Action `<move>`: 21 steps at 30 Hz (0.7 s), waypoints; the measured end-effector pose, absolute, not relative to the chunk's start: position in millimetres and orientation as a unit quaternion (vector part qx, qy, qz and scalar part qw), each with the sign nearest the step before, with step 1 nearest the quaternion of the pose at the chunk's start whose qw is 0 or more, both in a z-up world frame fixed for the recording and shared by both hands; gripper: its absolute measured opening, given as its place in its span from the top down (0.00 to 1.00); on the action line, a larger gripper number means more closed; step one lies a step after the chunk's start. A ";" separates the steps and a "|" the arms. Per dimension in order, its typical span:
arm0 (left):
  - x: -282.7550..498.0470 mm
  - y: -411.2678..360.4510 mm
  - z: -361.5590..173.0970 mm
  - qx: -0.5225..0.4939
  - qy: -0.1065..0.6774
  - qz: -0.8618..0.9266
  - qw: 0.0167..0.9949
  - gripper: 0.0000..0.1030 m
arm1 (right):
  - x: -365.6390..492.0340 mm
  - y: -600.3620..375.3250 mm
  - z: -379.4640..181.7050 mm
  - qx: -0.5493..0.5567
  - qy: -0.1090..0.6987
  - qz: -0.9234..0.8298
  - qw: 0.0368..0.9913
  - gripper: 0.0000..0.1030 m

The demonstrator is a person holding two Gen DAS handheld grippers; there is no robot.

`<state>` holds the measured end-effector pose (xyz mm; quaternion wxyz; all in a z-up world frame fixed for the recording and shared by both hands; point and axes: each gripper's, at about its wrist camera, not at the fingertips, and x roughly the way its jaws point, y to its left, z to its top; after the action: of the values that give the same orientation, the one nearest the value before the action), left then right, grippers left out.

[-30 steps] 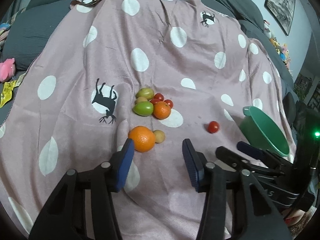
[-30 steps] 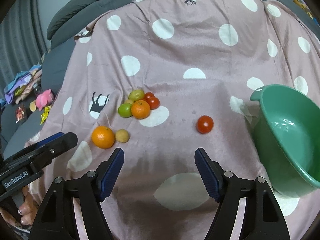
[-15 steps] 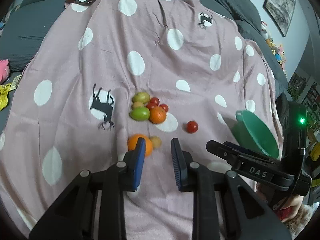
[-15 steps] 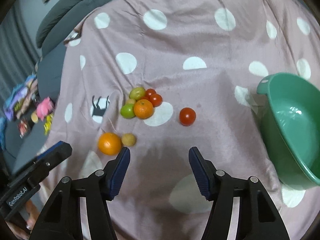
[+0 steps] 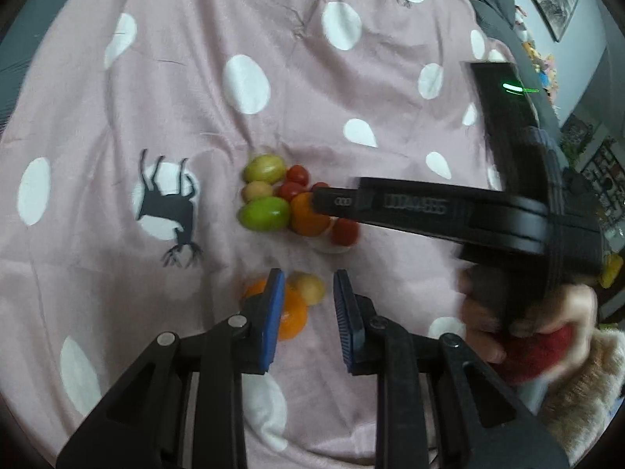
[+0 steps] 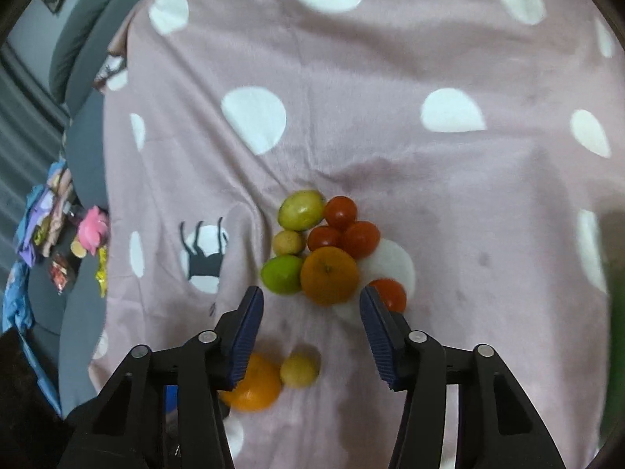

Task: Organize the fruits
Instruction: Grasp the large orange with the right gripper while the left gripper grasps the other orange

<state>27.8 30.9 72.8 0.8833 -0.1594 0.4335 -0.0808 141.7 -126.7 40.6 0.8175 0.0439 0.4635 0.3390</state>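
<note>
On the pink polka-dot blanket (image 6: 390,156), soft and creased, the fruit lay in one cluster. We held the right hand-held gripper (image 6: 310,305), jaws just closing yet empty, over the dimpled orange (image 6: 330,273); best centred before pinching, since smooth cherry tomatoes (image 6: 343,226) touched it and looked likely to roll. Our left hand-held gripper (image 5: 306,301) stood nearly closed, empty, above a small yellowish fruit (image 5: 310,287).

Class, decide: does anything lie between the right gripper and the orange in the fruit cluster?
Nothing visible: only bare blanket separates the right gripper, whose fingers have just been closing on nothing, from the orange. A green fruit and tomato flank it.
</note>
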 end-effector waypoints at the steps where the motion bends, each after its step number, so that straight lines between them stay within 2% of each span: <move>1: 28.6 29.4 71.9 -0.157 0.433 -0.080 0.884 0.77 | 145.6 -118.4 36.7 0.031 0.464 0.341 0.817 0.49; 12: 34.9 22.1 62.2 -0.128 0.435 -0.063 0.889 0.75 | 170.0 -99.6 16.2 0.010 0.478 0.346 0.807 0.50; 13: 35.3 22.4 62.4 -0.129 0.434 -0.062 0.890 0.74 | 171.4 -100.0 14.6 0.017 0.479 0.348 0.805 0.52; 14: 35.8 22.9 62.5 -0.128 0.431 -0.060 0.891 0.72 | 172.2 -101.8 13.8 0.021 0.479 0.348 0.805 0.61; 16: 37.2 23.2 60.6 -0.127 0.427 -0.060 0.893 0.72 | 173.9 -108.6 13.8 0.036 0.485 0.348 0.802 0.61; 18: 38.5 23.3 59.4 -0.125 0.423 -0.059 0.895 0.69 | 172.0 -115.7 17.0 0.054 0.481 0.356 0.799 0.61; 20: 40.8 23.5 58.2 -0.122 0.423 -0.053 0.896 0.58 | 165.0 -127.2 26.9 0.064 0.468 0.364 0.803 0.61; 21: 41.4 23.6 58.1 -0.122 0.425 -0.052 0.895 0.57 | 161.2 -132.4 31.6 0.066 0.463 0.366 0.805 0.61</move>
<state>41.4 23.6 58.1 0.8953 -0.1223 0.4251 -0.0523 161.2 -132.4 31.6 0.8046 0.0664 0.4630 0.3658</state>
